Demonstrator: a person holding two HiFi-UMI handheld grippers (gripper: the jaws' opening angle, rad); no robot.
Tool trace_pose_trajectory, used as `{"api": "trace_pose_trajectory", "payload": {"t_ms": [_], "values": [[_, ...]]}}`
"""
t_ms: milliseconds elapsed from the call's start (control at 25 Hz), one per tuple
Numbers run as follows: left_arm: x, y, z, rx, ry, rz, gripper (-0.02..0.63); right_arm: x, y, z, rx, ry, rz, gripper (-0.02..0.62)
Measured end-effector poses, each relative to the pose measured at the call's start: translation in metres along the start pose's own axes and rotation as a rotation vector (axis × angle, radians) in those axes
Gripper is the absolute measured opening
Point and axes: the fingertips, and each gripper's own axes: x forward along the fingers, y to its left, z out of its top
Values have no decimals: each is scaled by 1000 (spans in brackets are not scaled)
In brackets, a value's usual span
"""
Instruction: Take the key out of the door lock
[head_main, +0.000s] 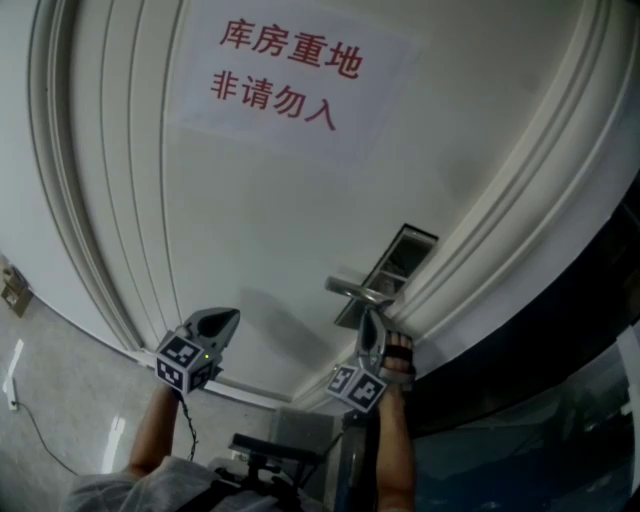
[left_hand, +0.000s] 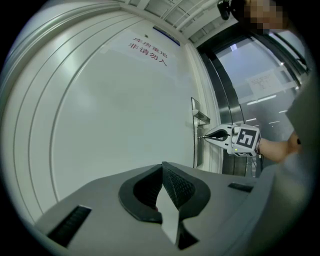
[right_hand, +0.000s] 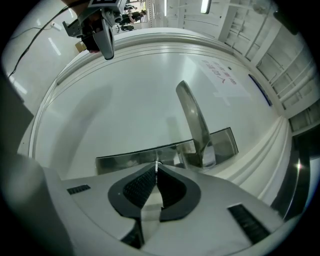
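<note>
The key (right_hand: 157, 164) shows as a thin silvery sliver.

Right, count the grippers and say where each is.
2. The left gripper hovers shut, off the door; the right gripper is at the lock plate, shut on the key.

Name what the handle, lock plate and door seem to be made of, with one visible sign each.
Handle: metal, probably steel, polished; it shows bright streaked reflections.
Lock plate: the same silvery metal, nearly mirror-like; it reflects its surroundings.
Door: a smooth white painted or coated surface with a soft sheen; what lies beneath cannot be told.
</note>
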Motion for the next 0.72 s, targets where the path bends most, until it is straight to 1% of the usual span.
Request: {"api": "trace_pose_trajectory", "payload": {"t_ms": [240, 400, 600, 720], "values": [[-6, 1, 1, 3, -7, 7, 5, 0, 0, -2, -42, 16, 6, 21], [-10, 3, 1, 2, -6, 12, 5, 0, 2, 0, -52, 17, 15, 20], [-12, 3, 0, -1, -6, 12, 5, -1, 0, 0, -98, 24, 11, 20], [-11, 2, 0, -2, -5, 8, 5, -1, 1, 0, -98, 26, 17, 20]]}}
